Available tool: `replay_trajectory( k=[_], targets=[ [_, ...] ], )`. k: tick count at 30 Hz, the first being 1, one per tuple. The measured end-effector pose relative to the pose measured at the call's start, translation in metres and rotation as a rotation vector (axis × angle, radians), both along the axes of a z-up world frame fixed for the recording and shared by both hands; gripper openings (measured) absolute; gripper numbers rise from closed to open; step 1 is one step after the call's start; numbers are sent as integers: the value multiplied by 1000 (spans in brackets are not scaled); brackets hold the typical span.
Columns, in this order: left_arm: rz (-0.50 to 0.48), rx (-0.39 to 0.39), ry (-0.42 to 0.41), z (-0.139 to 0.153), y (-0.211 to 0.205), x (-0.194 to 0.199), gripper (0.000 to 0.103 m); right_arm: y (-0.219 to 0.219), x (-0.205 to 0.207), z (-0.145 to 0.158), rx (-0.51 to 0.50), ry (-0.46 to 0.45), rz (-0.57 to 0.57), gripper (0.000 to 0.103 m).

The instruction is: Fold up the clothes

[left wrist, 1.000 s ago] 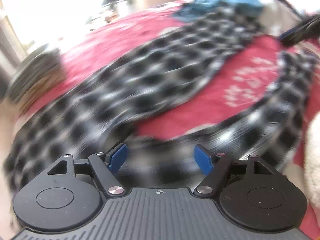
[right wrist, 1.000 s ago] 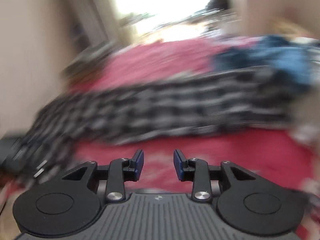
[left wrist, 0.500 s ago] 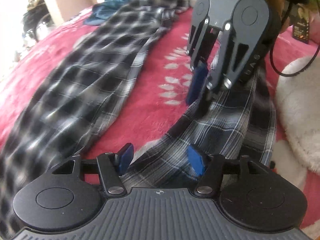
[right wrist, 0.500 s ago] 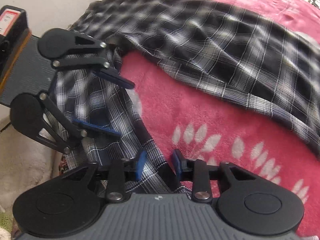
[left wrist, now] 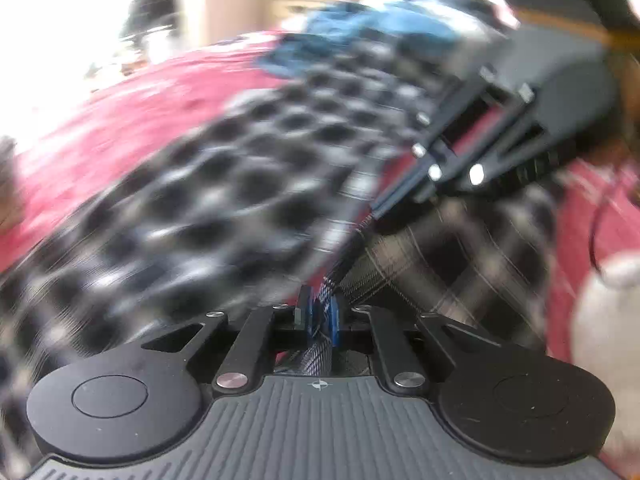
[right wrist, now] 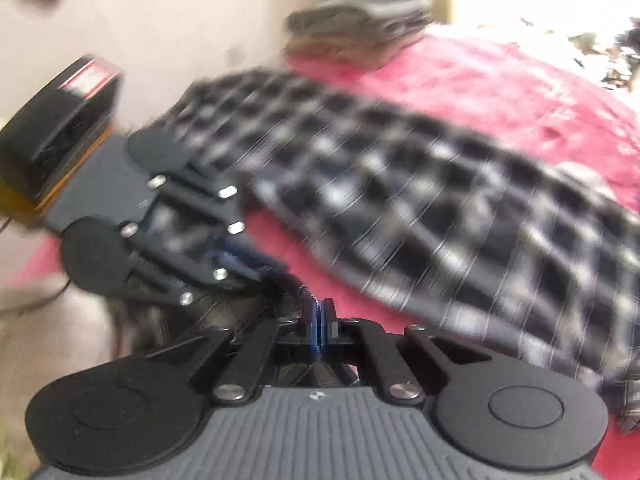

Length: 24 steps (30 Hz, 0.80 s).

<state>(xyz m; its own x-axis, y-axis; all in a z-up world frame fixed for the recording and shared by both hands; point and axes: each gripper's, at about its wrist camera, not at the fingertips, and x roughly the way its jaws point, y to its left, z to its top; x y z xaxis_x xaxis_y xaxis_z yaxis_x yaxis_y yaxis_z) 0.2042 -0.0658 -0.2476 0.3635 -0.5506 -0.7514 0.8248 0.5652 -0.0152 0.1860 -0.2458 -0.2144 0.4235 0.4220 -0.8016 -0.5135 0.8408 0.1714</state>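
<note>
The left gripper is pinching an edge of the checked shirt between its blue pads. The right gripper is also clamping a fold of this shirt. Both are tilting down over the red blanket, where the shirt is lying spread. A red label is too blurred for reading. Folded clothes are lying far behind.

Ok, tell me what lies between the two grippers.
A taut stretch of the plaid shirt, pinched by the left gripper and the right gripper; it shows best in the left wrist view.
</note>
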Motion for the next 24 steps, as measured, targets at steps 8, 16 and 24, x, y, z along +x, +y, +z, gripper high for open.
replay_trajectory(
  k=[8,16,24],
  targets=[
    [172,150,-90,-23,-16,1,5,-10,6,-23,-68,-95,-446,7],
    [209,164,-118,-25,-20,-3,5,-178,-98,34,-12,-109,-945,43],
    [243,213,-177,-22,-29,-6,5,-341,-186,-13,253,126,-1523,56]
  ],
)
